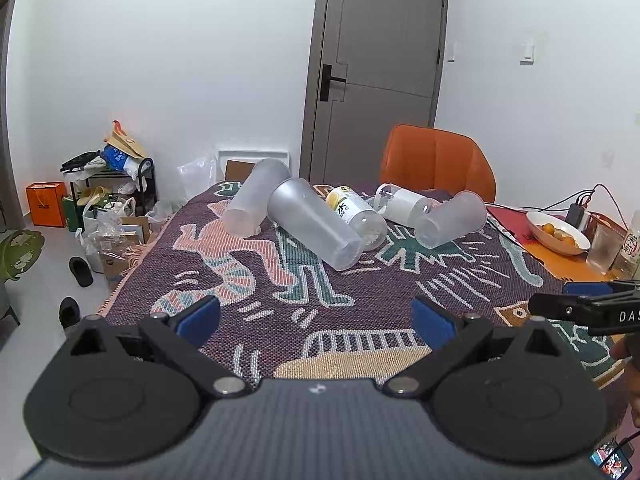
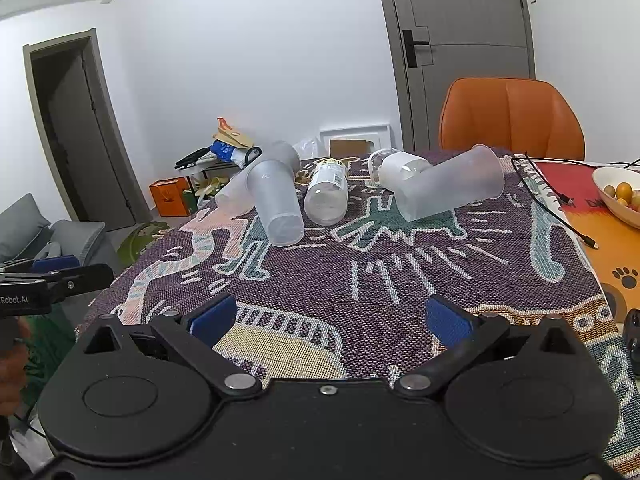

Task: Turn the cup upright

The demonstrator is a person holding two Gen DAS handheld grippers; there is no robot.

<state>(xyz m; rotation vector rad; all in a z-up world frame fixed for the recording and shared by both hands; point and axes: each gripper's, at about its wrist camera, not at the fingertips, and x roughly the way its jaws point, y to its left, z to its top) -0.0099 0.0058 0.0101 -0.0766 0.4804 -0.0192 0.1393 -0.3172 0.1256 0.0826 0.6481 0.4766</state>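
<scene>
Three frosted plastic cups lie on their sides on the patterned cloth: a left cup (image 1: pixel 256 196), a middle cup (image 1: pixel 316 228) (image 2: pixel 276 204) and a right cup (image 1: pixel 452 218) (image 2: pixel 452 188). Two clear bottles lie between them: one with a yellow label (image 1: pixel 356 216) (image 2: pixel 326 192) and one with a white label (image 1: pixel 402 202) (image 2: pixel 396 172). My left gripper (image 1: pixel 316 320) is open and empty, well short of the cups. My right gripper (image 2: pixel 332 320) is open and empty, also short of them. The right gripper also shows at the right edge of the left wrist view (image 1: pixel 580 304).
An orange chair (image 1: pixel 436 160) (image 2: pixel 512 116) stands behind the table. A white bowl of oranges (image 1: pixel 558 232) (image 2: pixel 620 194), a glass (image 1: pixel 604 250) and cables (image 2: pixel 556 204) sit at the right. Bags and boxes clutter the floor at the left (image 1: pixel 104 208).
</scene>
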